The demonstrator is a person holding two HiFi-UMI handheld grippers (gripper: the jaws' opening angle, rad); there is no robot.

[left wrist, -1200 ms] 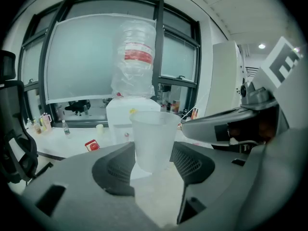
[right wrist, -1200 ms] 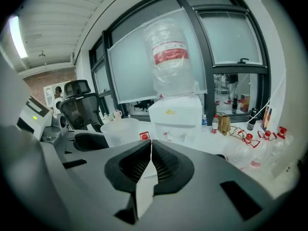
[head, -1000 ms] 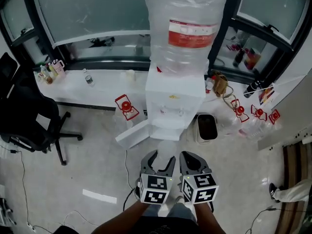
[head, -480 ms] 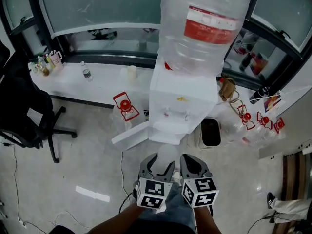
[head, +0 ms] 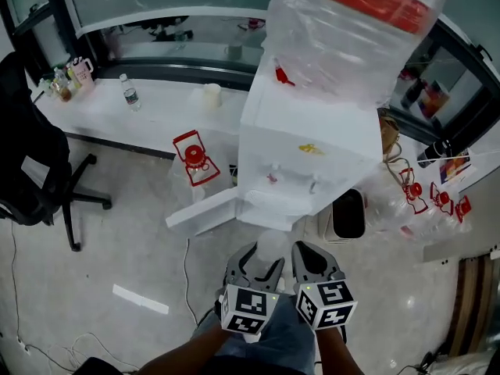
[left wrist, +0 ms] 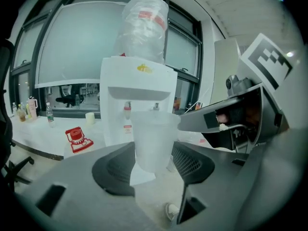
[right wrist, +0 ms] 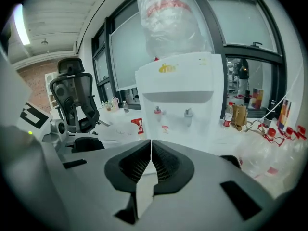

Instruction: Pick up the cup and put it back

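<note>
Thin-walled translucent plastic cup [left wrist: 153,138] is upright, mouth up, pinched low on its sides between the two dark ribbed pads of the left gripper [left wrist: 154,163]. It is carried clear of the floor, in front of the white water dispenser [left wrist: 137,88] and not touching it. In the head view the cup [head: 271,247] is a pale shape at the left gripper's [head: 260,261] tips, short of the dispenser's [head: 305,155] tap recess. Walls are frosted and taper slightly toward the base, with a plain rim. No waterline shows, so it is probably empty, though the frosting leaves that unsure. It looks light and soft-sided. The right gripper [right wrist: 151,154] has its pads pressed together with nothing between them, and it sits just beside the left one [head: 312,261]. Risks, as judged from here: the taper could let the cup ride up out of the pads if the pinch slackens, and a harder squeeze would likely buckle the wall. Where the cup goes back is not plain, and the ledge under the two taps is the likely spot. That ledge looks shallow, so a tilted approach could catch the rim on a tap or leave the base half off the edge. The right gripper is close enough to knock the cup. The large clear water bottle [head: 351,30] on top overhangs the approach.
</note>
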